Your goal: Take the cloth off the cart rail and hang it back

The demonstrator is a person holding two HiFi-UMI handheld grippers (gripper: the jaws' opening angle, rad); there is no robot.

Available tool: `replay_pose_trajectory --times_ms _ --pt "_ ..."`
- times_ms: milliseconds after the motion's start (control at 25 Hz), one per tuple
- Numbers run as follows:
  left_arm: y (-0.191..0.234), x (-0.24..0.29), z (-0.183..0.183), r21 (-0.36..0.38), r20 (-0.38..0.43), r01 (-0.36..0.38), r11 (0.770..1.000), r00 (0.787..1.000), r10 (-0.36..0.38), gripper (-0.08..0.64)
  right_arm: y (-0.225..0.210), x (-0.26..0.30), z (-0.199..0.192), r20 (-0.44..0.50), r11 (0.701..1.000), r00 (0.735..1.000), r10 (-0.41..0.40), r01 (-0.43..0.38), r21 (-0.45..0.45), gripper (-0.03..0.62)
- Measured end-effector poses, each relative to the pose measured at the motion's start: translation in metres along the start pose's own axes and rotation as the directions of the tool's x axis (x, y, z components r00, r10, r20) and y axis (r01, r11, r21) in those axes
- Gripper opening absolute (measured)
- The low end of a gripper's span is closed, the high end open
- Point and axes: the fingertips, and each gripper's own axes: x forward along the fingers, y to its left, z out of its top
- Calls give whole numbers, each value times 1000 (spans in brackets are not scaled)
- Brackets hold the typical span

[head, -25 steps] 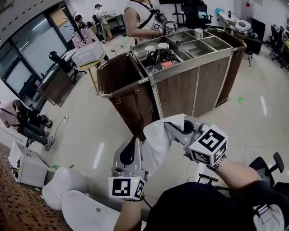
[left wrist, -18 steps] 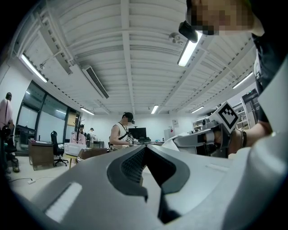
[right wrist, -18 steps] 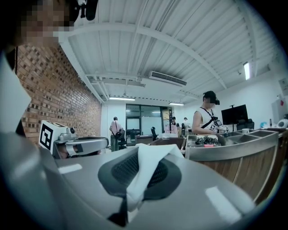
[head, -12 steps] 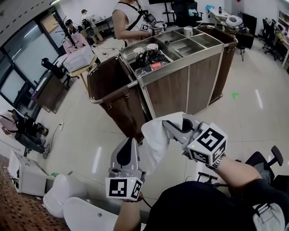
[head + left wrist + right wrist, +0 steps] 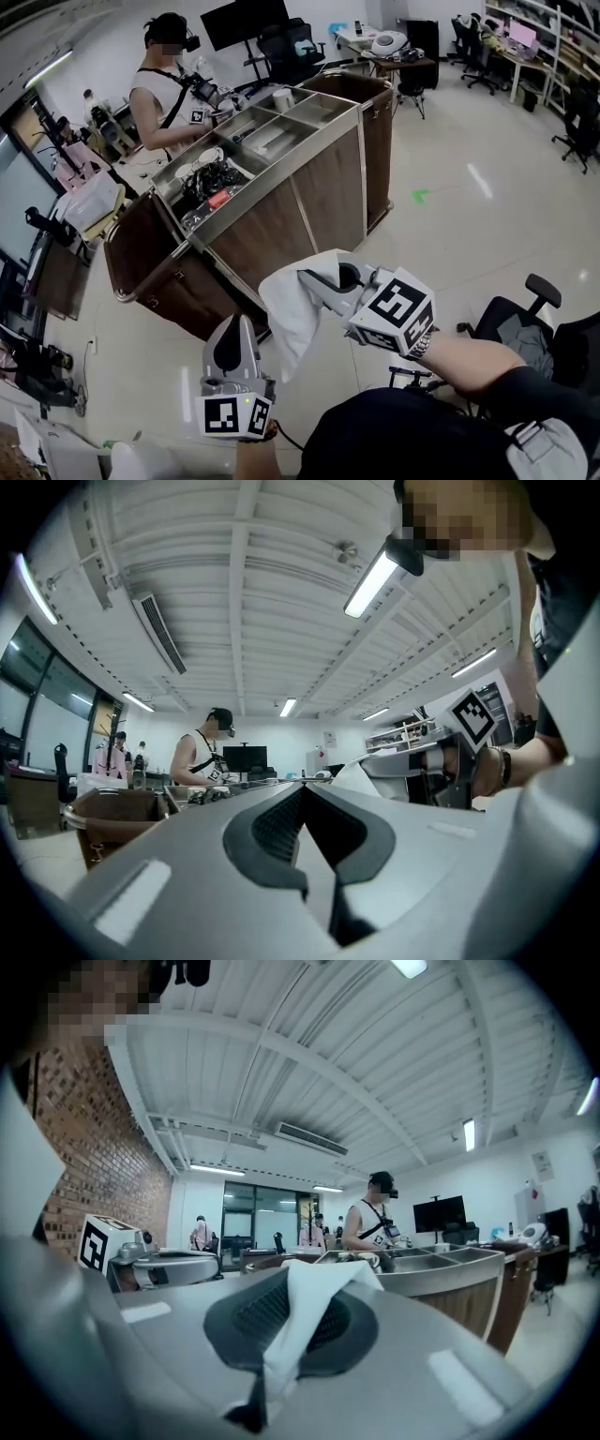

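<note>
Right tool (image 5: pixel 309 279) clenched on white cloth (image 5: pixel 286 314), left tool (image 5: pixel 234 330) closed empty; cart (image 5: pixel 281 220) ahead on glossy floor (image 5: pixel 450 216)

Person in sleeveless top (image 5: pixel 164 94) stands bkgd left; black screen (image 5: pixel 246 19) behind; office chair (image 5: pixel 514 323) nr right edge; green floor mark (image 5: pixel 421 196).

Office lab: desks (image 5: pixel 403 64), swivel chair (image 5: pixel 506 323), monitor (image 5: pixel 236 19).

Left gripper (image 5: pixel 238 321) and right gripper (image 5: pixel 304 276) point ahead, both shut.
</note>
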Motion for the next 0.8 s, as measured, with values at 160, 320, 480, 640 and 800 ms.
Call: replay_pose_trajectory --times_ms 160,320,480,640,800 --pt "-26 56 -20 14 28 80 997 996 -80 3 -65 -19 -4 29 996 996 -84 85 -12 8" --pt "-52 102 -38 -4 36 159 987 987 -159 3 -120 -41 -12 32 986 985 -168 168 -1 8" --pt "-82 145 -55 -25 21 252 967 968 -251 3 -168 -64 -15 26 964 964 -265 265 3 8" --pt "-108 181 -73 -36 9 337 941 942 -337 3 -204 -82 -26 12 942 942 -335 335 9 8" --pt "-122 220 -93 -45 14 399 916 917 -399 3 -245 -90 -39 9 922 922 -388 388 23 8"
